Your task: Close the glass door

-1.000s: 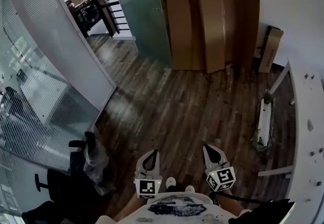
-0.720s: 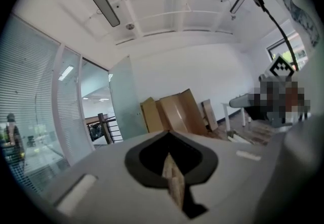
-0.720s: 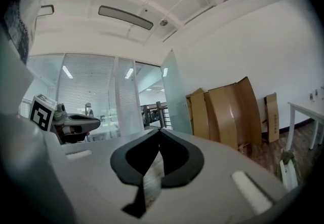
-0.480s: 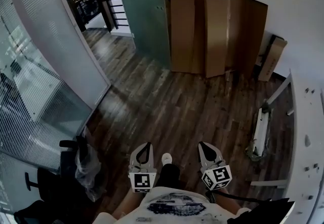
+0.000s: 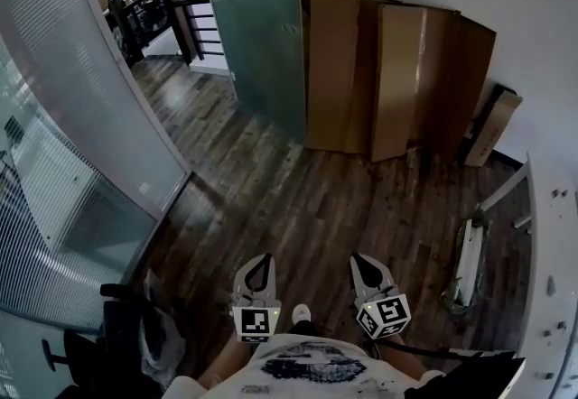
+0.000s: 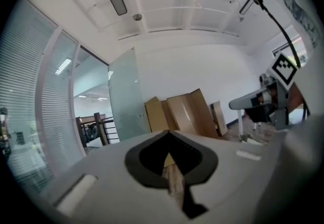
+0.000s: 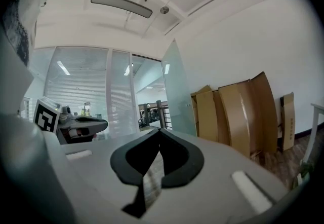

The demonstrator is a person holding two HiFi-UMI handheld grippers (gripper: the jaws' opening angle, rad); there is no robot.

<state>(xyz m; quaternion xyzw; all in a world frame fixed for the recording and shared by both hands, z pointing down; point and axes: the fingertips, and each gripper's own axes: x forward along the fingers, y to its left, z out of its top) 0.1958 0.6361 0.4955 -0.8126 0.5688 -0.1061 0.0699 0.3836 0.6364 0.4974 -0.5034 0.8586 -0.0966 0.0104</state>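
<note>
Head view looks steeply down on a dark wooden floor (image 5: 298, 199), with the 2 grippers low in the middle of the picture, side by side and close to the person's body. The left gripper (image 5: 260, 258) and the right gripper (image 5: 359, 260) both point forward, well apart from everything else in the room. In the left gripper view the left gripper's (image 6: 168, 133) jaws are pressed together at the tips with nothing between them, and in the right gripper view the right gripper (image 7: 159, 131) is closed the same way and empty. The glass door (image 5: 257, 27), a tall frosted pane, stands open at the far side of the room, ahead of the grippers and a little to the left. Its free edge stands just beside several cardboard sheets (image 5: 388, 72) that lean upright on the white wall. To the left of the door is the open doorway, and beyond it a dark railing (image 5: 194, 23) shows. A glass wall with blinds (image 5: 54, 144) runs along the left side. A black office chair (image 5: 117, 334) stands at the lower left, and the edge of a white table (image 5: 546, 298) shows at the right.
</note>
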